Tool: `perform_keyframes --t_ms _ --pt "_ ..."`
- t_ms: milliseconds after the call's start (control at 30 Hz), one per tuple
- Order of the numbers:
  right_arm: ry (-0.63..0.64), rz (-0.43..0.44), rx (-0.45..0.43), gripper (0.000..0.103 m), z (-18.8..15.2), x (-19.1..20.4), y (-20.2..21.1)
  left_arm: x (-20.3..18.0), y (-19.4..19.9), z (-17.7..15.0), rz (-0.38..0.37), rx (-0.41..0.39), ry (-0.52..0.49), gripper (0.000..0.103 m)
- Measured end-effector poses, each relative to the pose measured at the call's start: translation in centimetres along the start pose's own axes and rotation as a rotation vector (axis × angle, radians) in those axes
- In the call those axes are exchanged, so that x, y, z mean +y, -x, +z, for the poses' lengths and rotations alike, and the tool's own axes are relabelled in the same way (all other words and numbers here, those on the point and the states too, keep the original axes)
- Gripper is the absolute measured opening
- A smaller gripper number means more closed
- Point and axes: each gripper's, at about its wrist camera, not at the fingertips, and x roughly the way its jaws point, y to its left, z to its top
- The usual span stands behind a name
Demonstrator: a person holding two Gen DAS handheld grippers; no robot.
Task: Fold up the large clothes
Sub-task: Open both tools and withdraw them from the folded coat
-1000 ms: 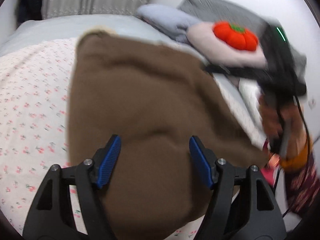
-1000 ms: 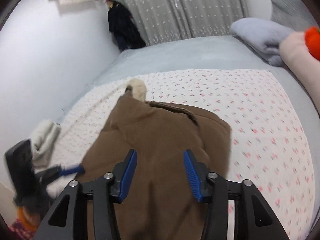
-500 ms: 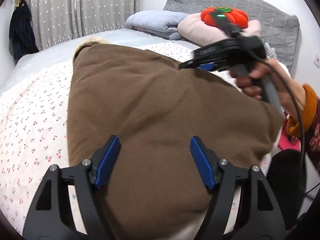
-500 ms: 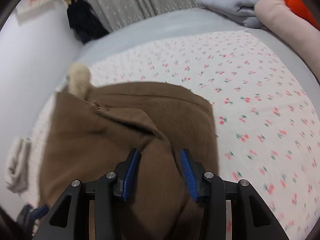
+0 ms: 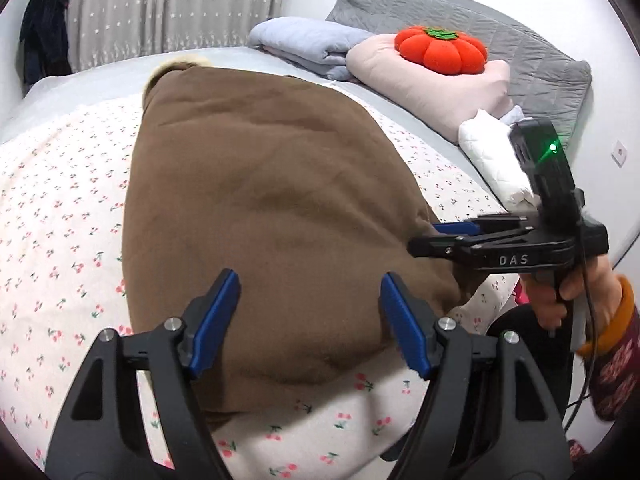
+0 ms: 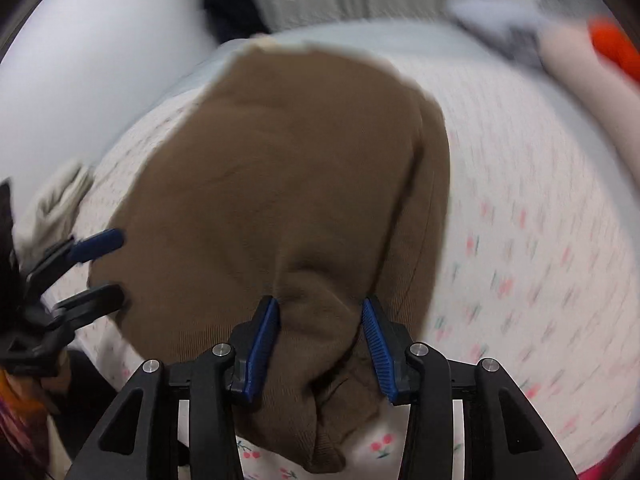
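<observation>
A large brown garment [image 5: 264, 200] with a cream fur trim [image 5: 180, 66] lies on a bed with a cherry-print sheet [image 5: 52, 208]. My left gripper [image 5: 310, 312] is open and empty, hovering over the garment's near edge. My right gripper [image 6: 320, 334] stands with its jaws part open around a bunched fold of the brown garment [image 6: 304, 184] at its near corner. The right gripper also shows in the left wrist view [image 5: 452, 236], at the garment's right edge. The left gripper shows at the left of the right wrist view [image 6: 100, 268], open.
A pink pillow [image 5: 436, 84] with a red pumpkin cushion [image 5: 440, 50], a folded blue blanket [image 5: 308, 42] and a white quilted item [image 5: 492, 156] lie at the head of the bed. A grey curtain [image 5: 168, 4] and a dark coat [image 5: 44, 44] are at the back.
My right gripper has come down from above the garment to its near right corner, and a fold of fabric now sits between its jaws. My left gripper has hardly moved.
</observation>
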Motion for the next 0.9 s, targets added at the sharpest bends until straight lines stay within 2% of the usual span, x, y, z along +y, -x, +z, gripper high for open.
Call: perform_keyframes --t_ms 133,200,267,367,467,600,800,900 --pt "0.012 -0.032 -0.098 0.046 -0.7 2.4 4.7 -1.1 1.6 0.5 0.133 0.035 0.026 0.079" --pt "0.013 -0.050 -0.114 0.057 -1.4 3.3 6.0 -1.3 2.4 0.4 0.175 0.042 0.068 0.085" --pt "0.007 -0.096 -0.125 0.064 -2.5 3.9 7.1 -1.4 3.0 0.1 0.216 0.057 0.122 0.086" --pt "-0.001 -0.169 -0.138 0.068 -3.8 4.7 7.9 -1.8 3.6 -0.3 0.346 0.115 0.160 0.087" --pt "0.018 -0.228 -0.129 0.074 -3.8 5.0 8.4 -1.8 4.6 -0.8 0.477 0.142 0.189 0.095" --pt "0.050 -0.298 -0.134 0.084 -4.0 6.3 8.8 -2.0 6.2 -0.8 0.503 0.126 0.207 0.099" --pt "0.022 -0.303 -0.085 0.086 -4.1 7.1 9.2 -2.8 7.3 -1.4 0.505 0.116 0.215 0.101" --pt "0.021 -0.326 -0.072 0.086 -4.3 7.5 9.2 -3.1 7.5 -1.7 0.474 0.115 0.231 0.101"
